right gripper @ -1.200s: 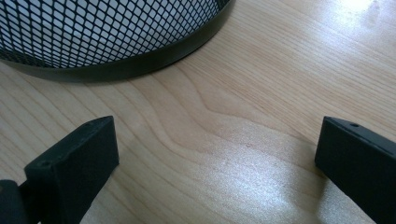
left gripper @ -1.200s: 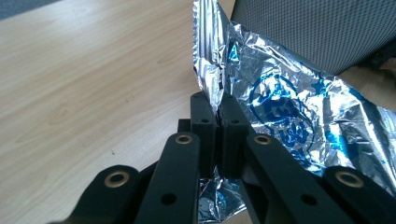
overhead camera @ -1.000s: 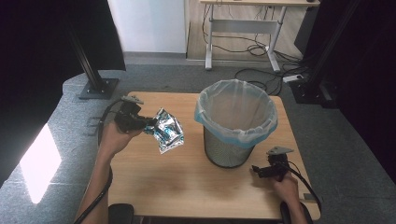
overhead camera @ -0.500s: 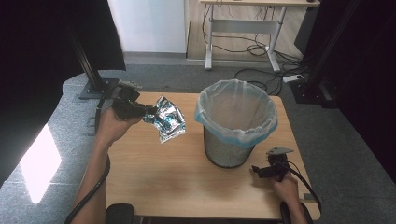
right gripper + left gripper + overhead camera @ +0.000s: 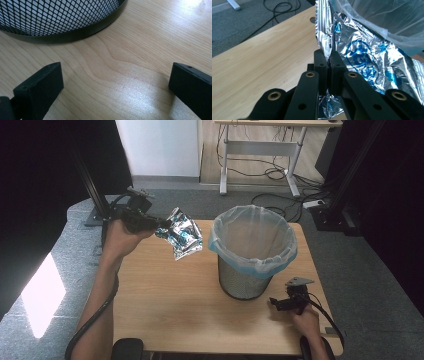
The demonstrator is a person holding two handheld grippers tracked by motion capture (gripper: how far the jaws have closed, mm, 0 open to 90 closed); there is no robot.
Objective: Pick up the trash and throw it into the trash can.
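A crumpled silver foil wrapper with blue print hangs in the air above the table's far left, held by its edge. My left gripper is shut on the foil wrapper; its jaws pinch the foil edge at the left gripper. Just right of it stands a black mesh bin lined with a clear plastic bag, whose rim is close behind the foil. My right gripper rests low at the table's near right, open, with bare wood between its jaws and the bin's base ahead.
The wooden table has bare room at its left and front. Cables trail from both grippers off the near edge. Beyond the table lie grey carpet, a black stand base and a desk frame with loose cables.
My left gripper has lifted the foil wrapper up and toward the far side, nearer the bin's rim. The right gripper has stayed put.
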